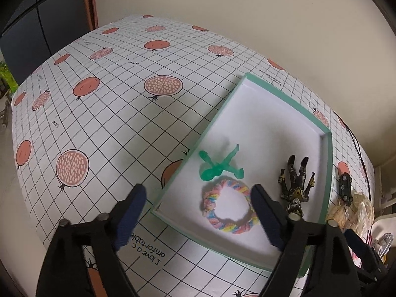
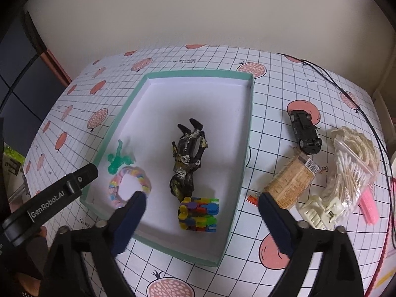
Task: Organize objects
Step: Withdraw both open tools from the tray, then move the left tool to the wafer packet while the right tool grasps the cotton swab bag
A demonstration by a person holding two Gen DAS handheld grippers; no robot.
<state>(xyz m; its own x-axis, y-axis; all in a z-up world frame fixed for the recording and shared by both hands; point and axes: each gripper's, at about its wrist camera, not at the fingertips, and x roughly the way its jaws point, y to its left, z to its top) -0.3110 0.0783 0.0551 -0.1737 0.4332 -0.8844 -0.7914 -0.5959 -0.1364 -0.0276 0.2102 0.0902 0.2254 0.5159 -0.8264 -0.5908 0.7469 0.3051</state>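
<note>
A shallow green-rimmed box (image 1: 329, 173) (image 2: 248, 133) with a white floor lies on the patterned tablecloth. Inside it are a translucent green figure (image 1: 217, 165) (image 2: 118, 159), a pastel braided ring (image 1: 229, 206) (image 2: 128, 185), a dark action figure (image 1: 295, 186) (image 2: 188, 158) and a block of colourful interlocked pieces (image 2: 199, 212). My left gripper (image 1: 199, 216) hangs open over the box's near left corner, holding nothing. My right gripper (image 2: 200, 222) is open too, above the box's near edge, its fingers either side of the colourful block. The left gripper's body (image 2: 49, 200) shows in the right wrist view.
Right of the box lie a black toy car (image 2: 305, 132) (image 1: 345, 186), a tan packet (image 2: 290, 185), a bag of cotton swabs (image 2: 346, 170), a cream clip (image 2: 319, 211), a pink item (image 2: 368, 205) and a small red piece (image 2: 252, 200). A black cable (image 2: 356, 104) runs along the right. Walls stand behind.
</note>
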